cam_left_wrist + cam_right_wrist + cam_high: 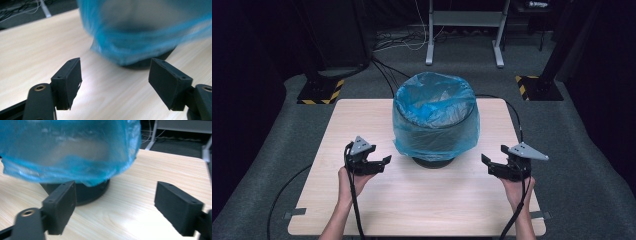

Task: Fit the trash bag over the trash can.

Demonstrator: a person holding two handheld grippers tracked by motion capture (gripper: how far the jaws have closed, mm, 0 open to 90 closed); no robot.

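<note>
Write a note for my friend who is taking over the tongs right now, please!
Left tongs: open, empty, just left of the bin, pointing at it.
Right tongs: open, empty, to the bin's right, pointing at it too.
The bin stands upright mid-table, far half. A blue bag lines it, folded over the rim and hanging loose down the sides; the dark base shows below.
Done: nothing gripped yet; bag untouched.
Left: probably bring both tongs in to the bag's hanging edge and grip it, one side each.
</note>
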